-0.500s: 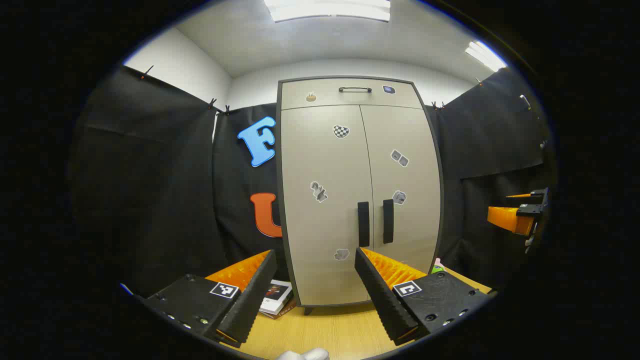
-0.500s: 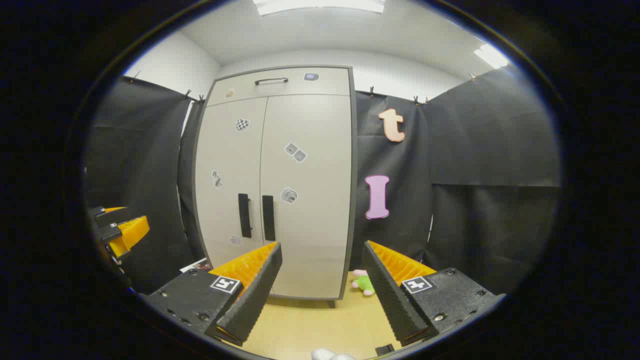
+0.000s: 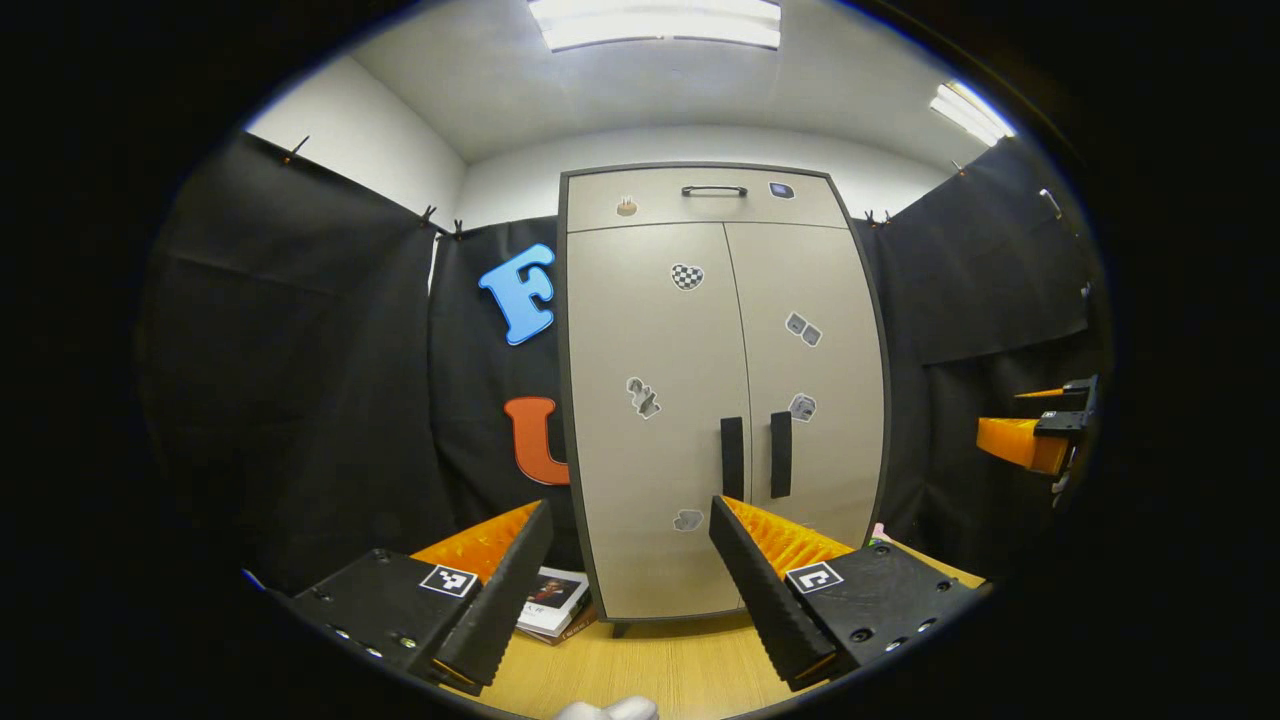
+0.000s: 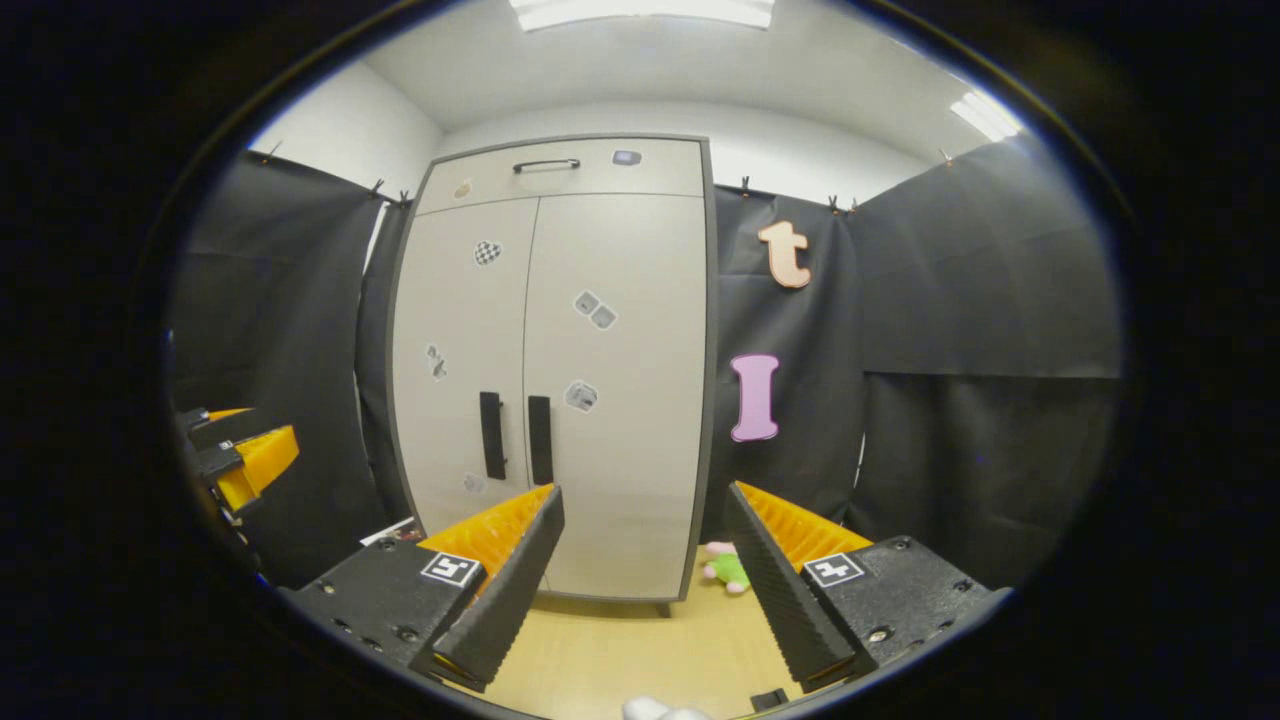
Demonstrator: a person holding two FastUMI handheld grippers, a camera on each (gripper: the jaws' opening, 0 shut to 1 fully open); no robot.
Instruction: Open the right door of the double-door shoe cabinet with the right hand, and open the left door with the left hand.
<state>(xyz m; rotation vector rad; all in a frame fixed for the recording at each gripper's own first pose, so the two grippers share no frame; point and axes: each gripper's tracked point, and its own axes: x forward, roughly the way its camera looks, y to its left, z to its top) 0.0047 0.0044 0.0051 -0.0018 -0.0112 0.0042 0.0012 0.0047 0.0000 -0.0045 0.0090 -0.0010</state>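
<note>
A tall beige shoe cabinet with a dark frame stands ahead on a wooden floor, both doors closed. In the left gripper view its left door handle and right door handle are dark vertical bars near the middle seam. The same cabinet shows in the right gripper view with its left handle and right handle. My left gripper is open, well short of the doors. My right gripper is open too, holding nothing. The right gripper shows at the far right; the left gripper shows at the far left.
A top drawer with a handle sits above the doors. A stack of books lies on the floor left of the cabinet. A small green and pink toy lies by its right foot. Black cloth walls close in both sides.
In the left gripper view the cabinet sits slightly lower than before, so that gripper has tilted or risen a little. The right gripper view has barely shifted. Both doors stay closed.
</note>
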